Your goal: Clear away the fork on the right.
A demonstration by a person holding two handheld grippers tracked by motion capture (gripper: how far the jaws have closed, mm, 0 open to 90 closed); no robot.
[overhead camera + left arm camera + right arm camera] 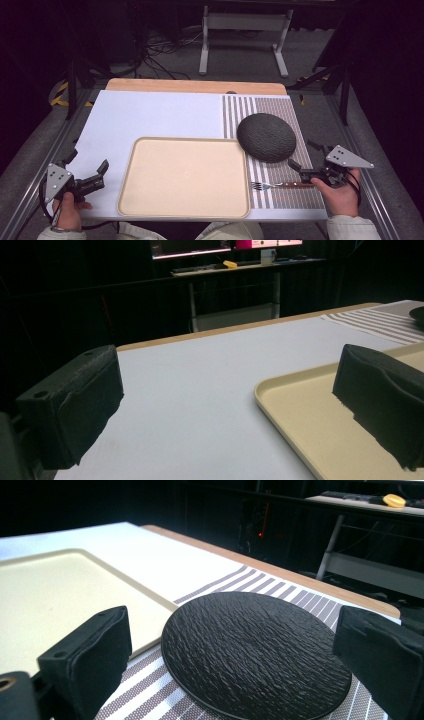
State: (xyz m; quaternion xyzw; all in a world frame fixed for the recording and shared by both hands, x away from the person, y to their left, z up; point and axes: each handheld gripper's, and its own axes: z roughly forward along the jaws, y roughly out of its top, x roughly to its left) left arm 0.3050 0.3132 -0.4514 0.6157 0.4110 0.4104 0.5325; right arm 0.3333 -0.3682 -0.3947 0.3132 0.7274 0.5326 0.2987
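Both our grippers, left (pixel 87 172) and right (pixel 306 159), hold fingers spread, empty; right faces the black plate (pixel 257 650) to grasp it

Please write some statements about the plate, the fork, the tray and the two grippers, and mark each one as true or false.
1. The black plate lies on the striped mat. True.
2. The fork lies inside the beige tray. False: it lies on the striped mat, to the right of the tray.
3. The right gripper is open and its jaws point toward the black plate. True.
4. The left gripper is shut on the tray's rim. False: it is open and holds nothing.
5. The tray carries the black plate. False: the tray has nothing on it.
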